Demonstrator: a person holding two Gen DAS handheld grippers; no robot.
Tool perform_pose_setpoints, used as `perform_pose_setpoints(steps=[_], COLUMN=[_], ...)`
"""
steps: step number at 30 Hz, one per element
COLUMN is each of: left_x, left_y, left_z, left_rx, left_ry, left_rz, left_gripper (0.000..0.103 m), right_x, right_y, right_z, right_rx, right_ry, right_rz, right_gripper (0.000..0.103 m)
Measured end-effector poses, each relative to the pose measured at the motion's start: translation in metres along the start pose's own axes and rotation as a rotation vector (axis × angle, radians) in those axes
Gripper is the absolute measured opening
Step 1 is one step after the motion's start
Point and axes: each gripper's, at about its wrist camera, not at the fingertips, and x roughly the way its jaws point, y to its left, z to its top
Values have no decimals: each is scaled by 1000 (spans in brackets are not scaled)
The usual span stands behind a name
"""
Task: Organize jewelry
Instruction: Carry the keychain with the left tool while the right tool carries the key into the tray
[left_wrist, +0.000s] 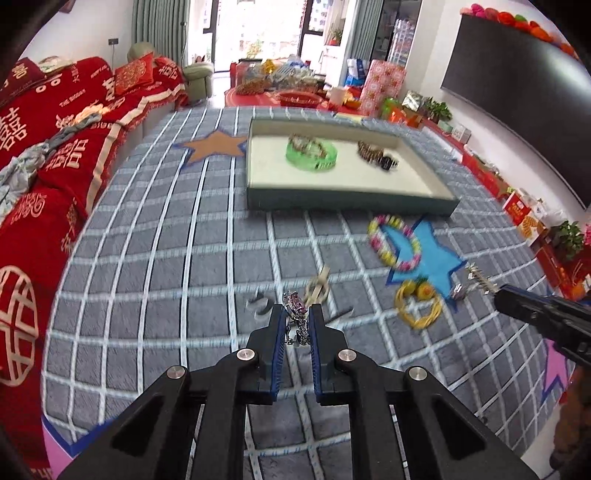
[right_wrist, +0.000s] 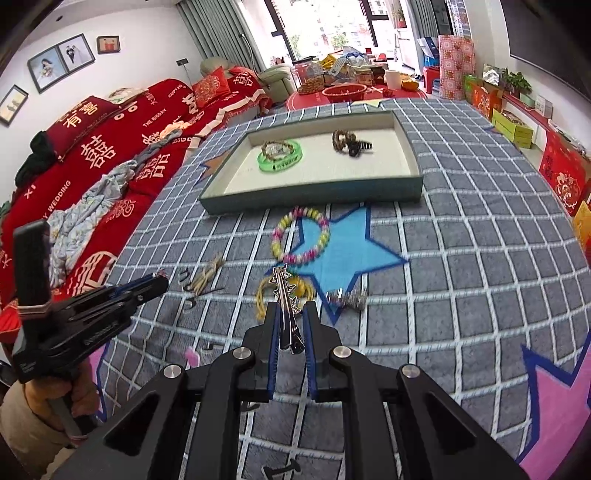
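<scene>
- The left gripper (left_wrist: 298, 314) is clenched on a silver chain piece with a purple stone (left_wrist: 295, 308), which sits between the blue pads and hangs clear of the cloth.
- The right gripper (right_wrist: 291, 317) is clamped on a silver hair clip (right_wrist: 285, 299) with spiky prongs; the clip juts forward past the fingertips.
- Both grippers are over a grey checked blanket (right_wrist: 461, 229) with star patches, and a person's hand (right_wrist: 79, 397) holds the handle of the left one.
- A shallow tray (right_wrist: 306, 192) with dark teal walls and a pale floor lies further off on the blanket.
- Inside the tray are a green bangle (right_wrist: 281, 157) with a beaded bracelet lying on it, and, well apart, a brown bead bracelet (right_wrist: 341, 139) touching a dark hair claw.
- On the blanket just in front of the tray, a pastel bead bracelet (right_wrist: 300, 240) overlaps a blue star patch (right_wrist: 343, 251).
- Nearer the grippers lie a yellow cord loop (right_wrist: 284, 291), a small silver piece (right_wrist: 347, 297) and a beige knotted cord (right_wrist: 207, 277).
- A red sofa cover (right_wrist: 110, 147) borders the blanket on the left.
</scene>
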Motion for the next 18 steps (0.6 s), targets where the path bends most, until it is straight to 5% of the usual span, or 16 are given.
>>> perform_pose_setpoints(steps=[9, 18], left_x=[-7, 35], left_y=[-8, -11], left_z=[62, 118], left_rx=[24, 38], left_ry=[-65, -41], left_rz=[-47, -48], left_gripper=[26, 26], right_x=[7, 50], right_y=[0, -20], right_z=[51, 119], right_rx=[-38, 2], right_ry=[-23, -10], right_rz=[-33, -59], right_gripper=[14, 14])
